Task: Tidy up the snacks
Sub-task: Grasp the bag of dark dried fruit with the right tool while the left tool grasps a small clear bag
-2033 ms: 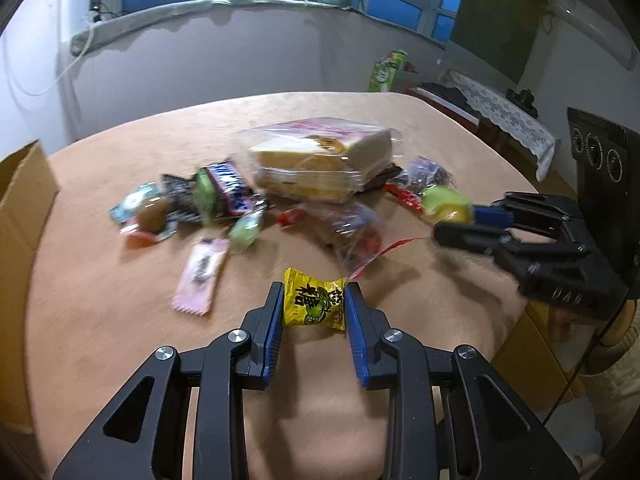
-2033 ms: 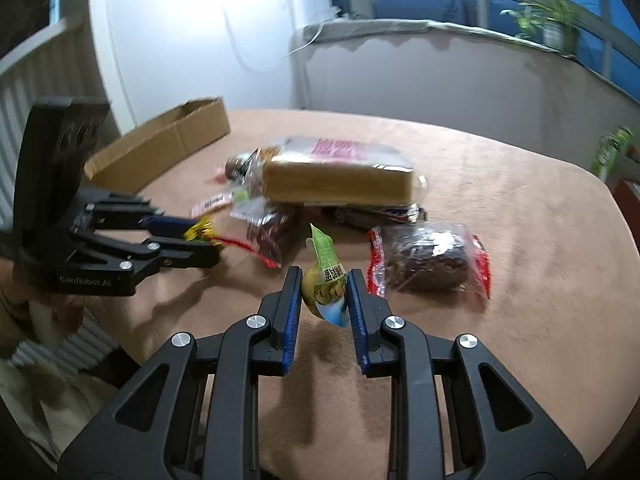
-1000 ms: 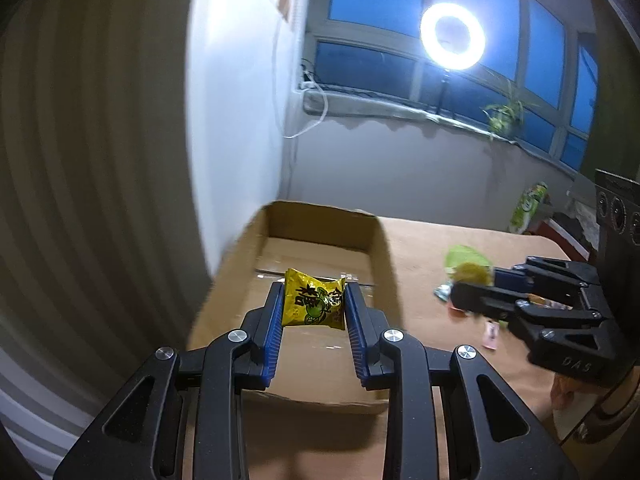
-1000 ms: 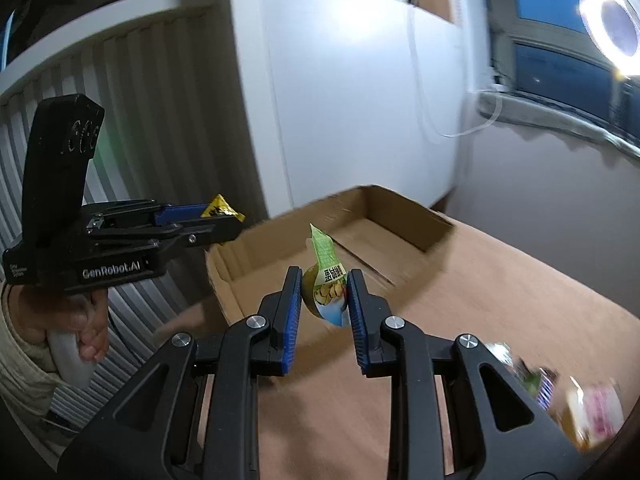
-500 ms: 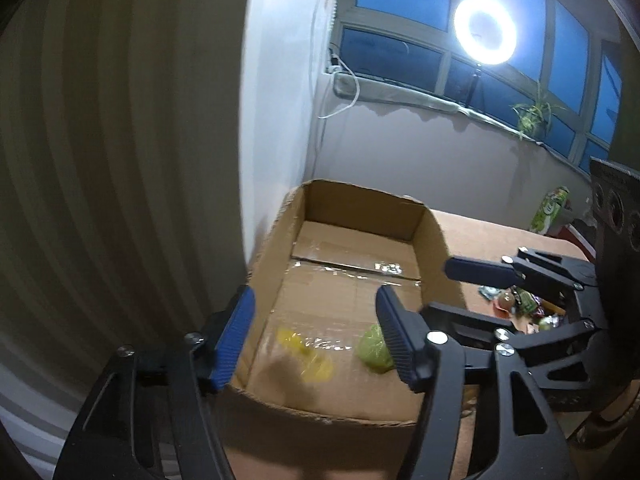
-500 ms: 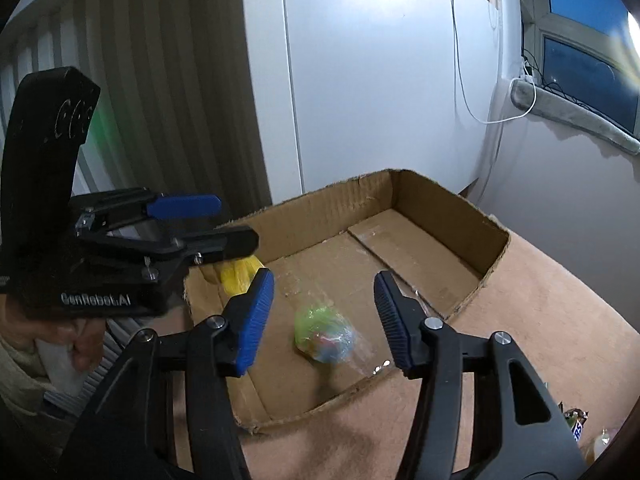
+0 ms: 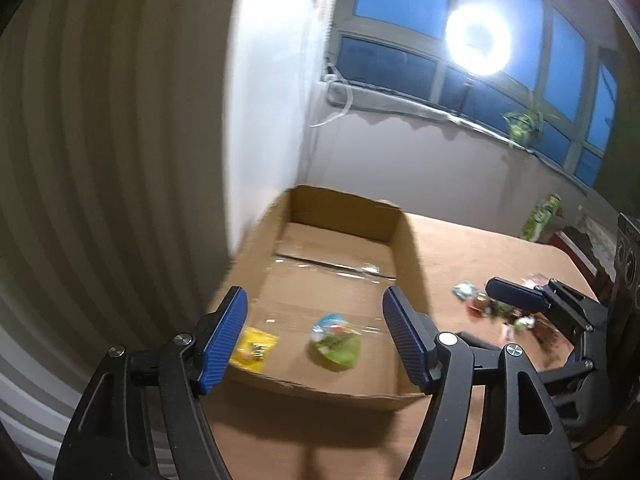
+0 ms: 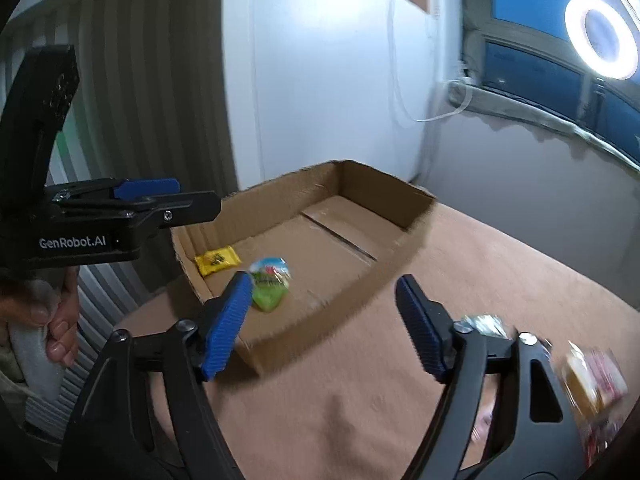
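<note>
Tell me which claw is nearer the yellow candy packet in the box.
Left. The left claw hangs open by the box's near corner, beside the yellow candy packet. The right claw sits open farther along the box, nearer the green snack.

My left tool (image 7: pixel 316 334) hangs spread wide over the near edge of the box (image 7: pixel 404 248) on the table (image 7: pixel 480 252). Inside lie a yellow packet (image 7: pixel 256 346) and a green pouch (image 7: pixel 338 340), apart. The right tool (image 7: pixel 520 308) shows at right, near blurred snacks (image 7: pixel 480 300).
</note>
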Action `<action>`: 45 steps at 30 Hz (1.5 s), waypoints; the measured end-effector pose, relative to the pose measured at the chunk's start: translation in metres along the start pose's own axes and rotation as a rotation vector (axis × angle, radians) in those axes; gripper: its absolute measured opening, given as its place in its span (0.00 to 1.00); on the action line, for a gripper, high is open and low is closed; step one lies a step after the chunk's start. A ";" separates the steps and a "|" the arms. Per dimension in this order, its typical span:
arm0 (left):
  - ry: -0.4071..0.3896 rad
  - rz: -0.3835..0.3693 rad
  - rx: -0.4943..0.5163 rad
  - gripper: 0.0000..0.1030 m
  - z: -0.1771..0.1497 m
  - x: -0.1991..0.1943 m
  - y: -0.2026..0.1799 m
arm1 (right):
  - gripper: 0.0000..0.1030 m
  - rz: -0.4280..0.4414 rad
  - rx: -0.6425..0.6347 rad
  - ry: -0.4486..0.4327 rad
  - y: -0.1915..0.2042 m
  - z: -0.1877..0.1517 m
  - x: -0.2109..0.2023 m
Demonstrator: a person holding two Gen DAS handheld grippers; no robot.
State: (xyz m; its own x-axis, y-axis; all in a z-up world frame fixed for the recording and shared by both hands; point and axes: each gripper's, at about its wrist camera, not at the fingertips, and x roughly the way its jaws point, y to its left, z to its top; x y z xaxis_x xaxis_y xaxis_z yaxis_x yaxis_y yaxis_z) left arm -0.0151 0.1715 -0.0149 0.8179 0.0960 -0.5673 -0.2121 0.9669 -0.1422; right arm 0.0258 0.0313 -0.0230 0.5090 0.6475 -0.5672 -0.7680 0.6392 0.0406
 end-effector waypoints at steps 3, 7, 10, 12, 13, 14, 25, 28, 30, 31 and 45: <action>-0.001 -0.030 0.043 0.71 0.000 -0.003 -0.026 | 0.79 -0.027 0.029 -0.006 -0.012 -0.013 -0.020; 0.000 -0.063 0.081 0.71 0.000 -0.005 -0.057 | 0.79 -0.073 0.044 -0.012 -0.029 -0.029 -0.047; 0.006 -0.091 0.114 0.71 0.000 -0.005 -0.084 | 0.79 -0.114 0.071 -0.022 -0.050 -0.044 -0.072; 0.016 -0.114 0.146 0.71 -0.002 -0.004 -0.107 | 0.79 -0.148 0.105 -0.028 -0.069 -0.057 -0.090; 0.021 -0.125 0.159 0.71 -0.003 -0.003 -0.117 | 0.79 -0.167 0.122 -0.027 -0.078 -0.063 -0.099; 0.025 -0.134 0.170 0.71 -0.006 -0.003 -0.124 | 0.79 -0.181 0.137 -0.028 -0.085 -0.068 -0.105; 0.177 -0.283 0.268 0.72 -0.055 0.032 -0.244 | 0.79 -0.364 0.342 -0.002 -0.193 -0.146 -0.174; 0.239 -0.296 0.260 0.72 -0.074 0.049 -0.265 | 0.80 -0.395 0.377 0.025 -0.216 -0.165 -0.186; 0.272 -0.296 0.249 0.72 -0.082 0.060 -0.272 | 0.80 -0.412 0.395 0.044 -0.226 -0.178 -0.191; 0.286 -0.297 0.247 0.72 -0.086 0.065 -0.276 | 0.80 -0.416 0.408 0.056 -0.232 -0.183 -0.192; 0.312 -0.276 0.239 0.72 -0.088 0.100 -0.297 | 0.80 -0.366 0.407 0.108 -0.263 -0.183 -0.159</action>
State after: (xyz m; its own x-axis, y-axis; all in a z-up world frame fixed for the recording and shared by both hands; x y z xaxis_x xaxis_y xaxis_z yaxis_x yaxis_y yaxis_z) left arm 0.0829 -0.1270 -0.1012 0.6186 -0.2125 -0.7565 0.1496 0.9770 -0.1521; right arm 0.0756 -0.3153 -0.0942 0.6553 0.3207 -0.6839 -0.3255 0.9369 0.1274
